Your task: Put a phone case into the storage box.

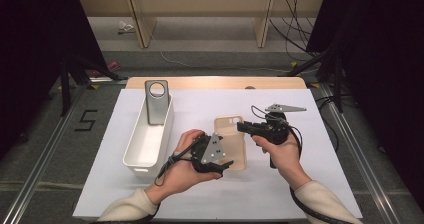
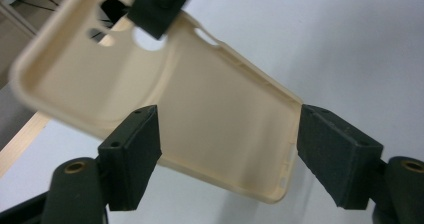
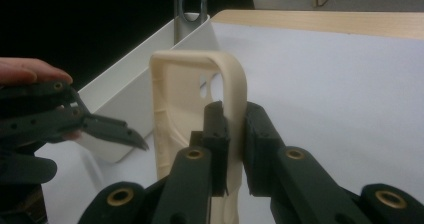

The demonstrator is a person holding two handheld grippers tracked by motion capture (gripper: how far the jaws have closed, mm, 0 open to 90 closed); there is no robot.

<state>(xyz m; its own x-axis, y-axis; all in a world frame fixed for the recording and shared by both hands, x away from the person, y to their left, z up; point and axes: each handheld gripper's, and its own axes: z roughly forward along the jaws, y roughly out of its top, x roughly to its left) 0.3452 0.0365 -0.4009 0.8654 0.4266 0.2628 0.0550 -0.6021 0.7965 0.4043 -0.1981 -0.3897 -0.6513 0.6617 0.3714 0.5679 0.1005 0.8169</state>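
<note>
The right gripper (image 3: pixel 235 134) pinches the side wall of a cream phone case (image 1: pixel 231 140) near its camera hole, holding it above the white table (image 1: pixel 310 184), to the right of the white bin (image 1: pixel 149 134). The left gripper (image 2: pixel 227 149) stands spread — its pads flank the case's lower end without pressing. A grey case (image 1: pixel 157 102) leans in the bin's far end.

I'm working in a lab recording bay: black curtains (image 1: pixel 35 59) at nine o'clock, loose cables (image 1: pixel 295 31) and taped floor markings (image 1: pixel 86 120) around my white surface (image 1: pixel 280 194).
</note>
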